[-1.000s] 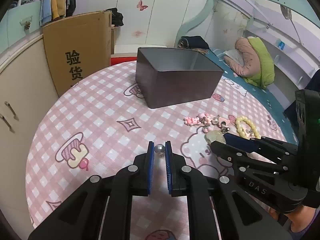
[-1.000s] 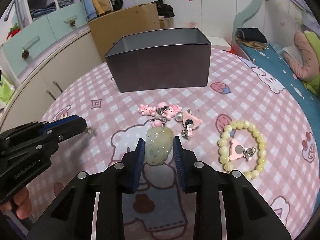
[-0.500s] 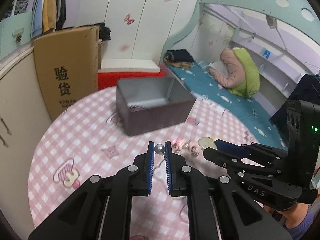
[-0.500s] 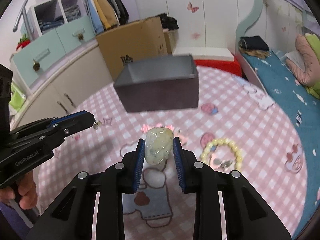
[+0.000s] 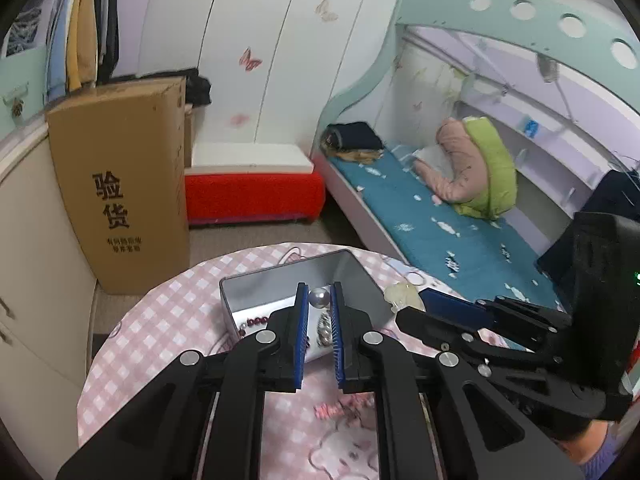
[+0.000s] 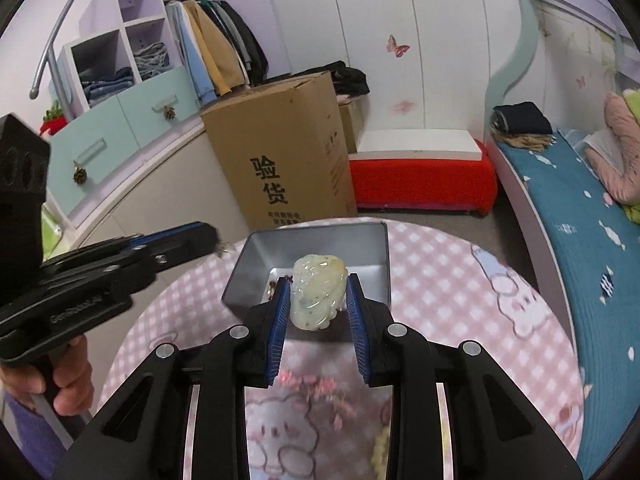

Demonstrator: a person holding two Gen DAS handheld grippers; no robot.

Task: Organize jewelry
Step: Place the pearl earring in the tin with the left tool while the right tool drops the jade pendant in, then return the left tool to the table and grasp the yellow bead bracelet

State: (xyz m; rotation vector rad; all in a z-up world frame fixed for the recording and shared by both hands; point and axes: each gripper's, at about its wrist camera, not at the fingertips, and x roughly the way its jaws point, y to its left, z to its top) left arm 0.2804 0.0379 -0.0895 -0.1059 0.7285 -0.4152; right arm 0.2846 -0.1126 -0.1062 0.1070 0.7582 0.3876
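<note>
Silver bead [image 5: 319, 297] pinched at left gripper [image 5: 319, 300] tips; right gripper [image 6: 318, 292] clamps jade pendant [image 6: 317, 295].

A pink-and-white checked tablecloth [image 6: 432, 264] with cartoon animal prints covers the round table. The tin box [image 6: 256, 264] on it is dull grey, paler silver inside. A pale green-white carved pendant [image 6: 318, 294] sits between blue-ribbed pads [image 6: 280, 320] on black fingers. The bead [image 5: 320, 298] is shiny silver. Far left stands a brown cardboard box [image 6: 280, 152] with black characters; at right, a teal bedsheet [image 6: 580, 216] carries white shapes.
</note>
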